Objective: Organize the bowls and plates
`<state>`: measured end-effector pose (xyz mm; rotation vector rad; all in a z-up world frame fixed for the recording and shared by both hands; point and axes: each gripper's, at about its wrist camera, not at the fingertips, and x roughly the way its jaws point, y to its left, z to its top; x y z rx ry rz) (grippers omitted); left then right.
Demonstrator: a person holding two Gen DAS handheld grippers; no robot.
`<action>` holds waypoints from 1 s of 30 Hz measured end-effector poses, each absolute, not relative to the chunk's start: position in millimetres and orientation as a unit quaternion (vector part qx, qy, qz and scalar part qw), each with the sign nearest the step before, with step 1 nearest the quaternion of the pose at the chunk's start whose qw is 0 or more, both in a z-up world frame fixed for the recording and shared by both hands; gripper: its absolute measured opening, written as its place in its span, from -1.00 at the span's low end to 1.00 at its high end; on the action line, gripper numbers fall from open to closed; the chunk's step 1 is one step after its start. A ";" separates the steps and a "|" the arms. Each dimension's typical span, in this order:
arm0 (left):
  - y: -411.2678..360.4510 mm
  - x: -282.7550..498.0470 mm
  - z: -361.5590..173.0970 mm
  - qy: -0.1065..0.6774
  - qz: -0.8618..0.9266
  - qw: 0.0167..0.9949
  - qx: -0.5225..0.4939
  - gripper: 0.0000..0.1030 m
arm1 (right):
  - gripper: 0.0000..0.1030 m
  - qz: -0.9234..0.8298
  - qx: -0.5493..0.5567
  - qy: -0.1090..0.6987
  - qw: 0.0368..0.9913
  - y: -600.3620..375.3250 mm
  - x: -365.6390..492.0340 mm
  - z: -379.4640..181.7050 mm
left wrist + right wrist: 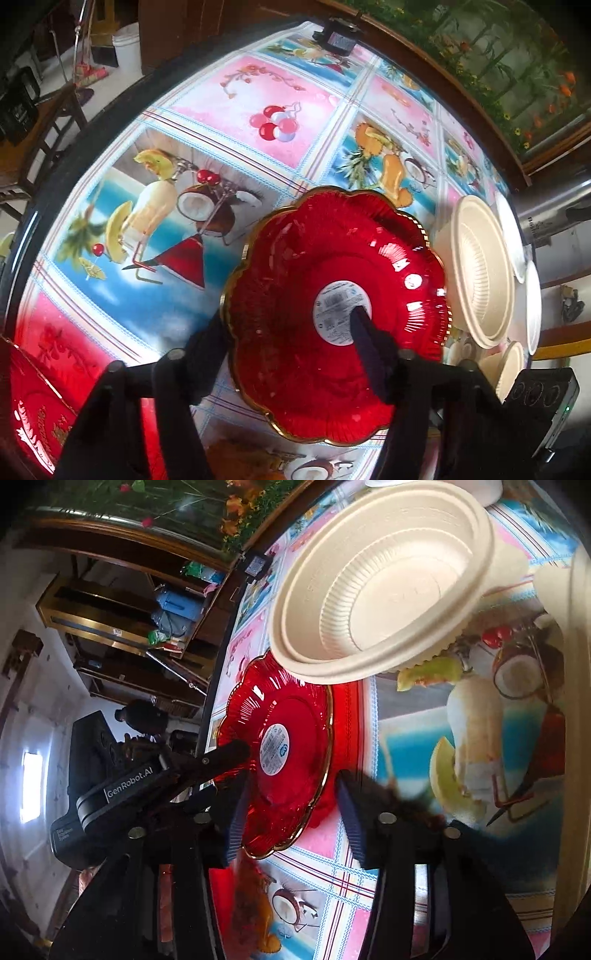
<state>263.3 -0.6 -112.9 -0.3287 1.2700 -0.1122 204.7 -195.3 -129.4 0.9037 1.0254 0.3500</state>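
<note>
Cream bowl apparently overhangs red plate.

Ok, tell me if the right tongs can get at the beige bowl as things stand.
Probably yes. The beige bowl lies just ahead of the right tongs, which stand open; only the low red plate, its near rim between their fingers, lies along the way.
</note>
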 end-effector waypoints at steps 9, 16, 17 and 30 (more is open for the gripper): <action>13.4 256.9 -114.7 0.591 -0.013 0.795 -0.140 -0.68 | -0.74 0.144 0.415 0.476 0.762 -200.5 198.0 -134.2; 15.2 243.0 -105.1 0.576 0.000 0.807 -0.130 -0.72 | -0.73 0.143 0.398 0.478 0.770 -196.3 196.6 -129.4; 15.7 240.6 -102.8 0.574 0.000 0.809 -0.130 -0.72 | -0.73 0.145 0.398 0.477 0.770 -196.5 195.7 -128.0; 36.9 175.8 -37.9 0.488 -0.006 0.860 -0.151 -0.72 | -0.73 0.226 0.356 0.376 0.825 -174.6 163.9 -76.3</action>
